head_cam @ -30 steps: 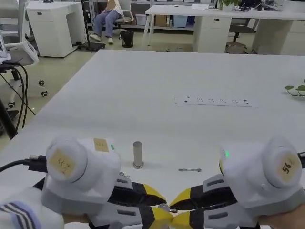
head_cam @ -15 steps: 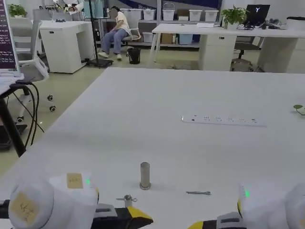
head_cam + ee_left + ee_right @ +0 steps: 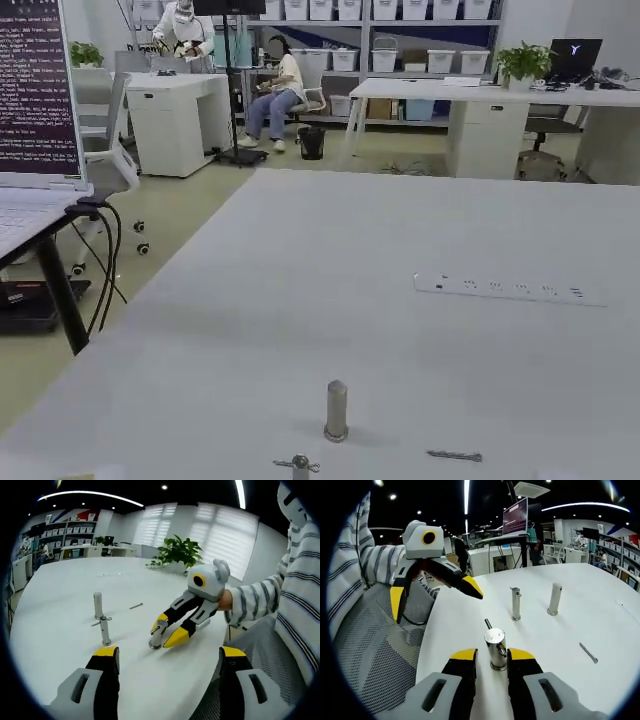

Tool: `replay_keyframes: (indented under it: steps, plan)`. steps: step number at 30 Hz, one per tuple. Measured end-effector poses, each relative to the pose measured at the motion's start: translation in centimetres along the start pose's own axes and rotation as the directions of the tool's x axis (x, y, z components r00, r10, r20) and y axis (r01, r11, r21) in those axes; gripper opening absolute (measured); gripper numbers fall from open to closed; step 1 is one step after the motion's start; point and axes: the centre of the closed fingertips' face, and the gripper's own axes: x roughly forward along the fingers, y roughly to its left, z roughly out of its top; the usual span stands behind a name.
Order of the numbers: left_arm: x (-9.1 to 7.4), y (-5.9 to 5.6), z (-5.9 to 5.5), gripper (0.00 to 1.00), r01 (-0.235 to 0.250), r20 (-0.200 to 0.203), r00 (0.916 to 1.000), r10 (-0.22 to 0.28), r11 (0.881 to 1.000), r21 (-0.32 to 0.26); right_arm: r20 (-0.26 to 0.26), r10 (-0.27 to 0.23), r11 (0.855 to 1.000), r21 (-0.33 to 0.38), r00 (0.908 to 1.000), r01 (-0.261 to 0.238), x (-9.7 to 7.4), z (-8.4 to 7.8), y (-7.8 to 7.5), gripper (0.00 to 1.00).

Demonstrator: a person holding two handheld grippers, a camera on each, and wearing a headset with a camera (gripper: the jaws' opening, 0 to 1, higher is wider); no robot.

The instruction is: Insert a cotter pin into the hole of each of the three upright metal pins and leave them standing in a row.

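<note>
At the white table's [image 3: 400,240] near edge I hold my right gripper [image 3: 492,655] clamped on one upright pin [image 3: 496,645], my left gripper [image 3: 167,652] wide apart beside it, office desks [image 3: 478,135] beyond.

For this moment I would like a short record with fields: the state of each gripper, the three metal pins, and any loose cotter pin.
right gripper: shut on near metal pin
near metal pin: upright, base on the table; a thin rod behind its top, likely a cotter pin
left gripper: open, holding nothing
middle metal pin: upright, cotter pin through its hole
far metal pin: upright, no cotter pin visible in it
loose cotter pin: lying flat on the table, apart from the pins
</note>
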Motion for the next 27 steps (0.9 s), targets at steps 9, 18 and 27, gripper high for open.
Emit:
replay_keyframes:
  steps: [9,18,27]
  plan:
    - [-1.0,-0.1,0.3,0.97,-0.065,0.036,0.9972,0.066,0.997,-0.037,0.005,0.008,1.0,0.003,1.0,-0.008,0.6,-0.1,-0.1,0.18]
    - [-1.9,0.0,-0.7,0.96,-0.105,-0.017,0.9943,0.105,0.994,0.017,0.02,0.001,1.0,0.014,0.9998,-0.001,0.9,0.0,-0.2,0.16]
    - [-2.9,-0.1,-0.2,0.9,-0.129,0.008,0.9916,0.129,0.991,0.037,0.05,-0.041,0.999,-0.007,0.9979,0.041,0.9,0.1,-0.6,0.1]
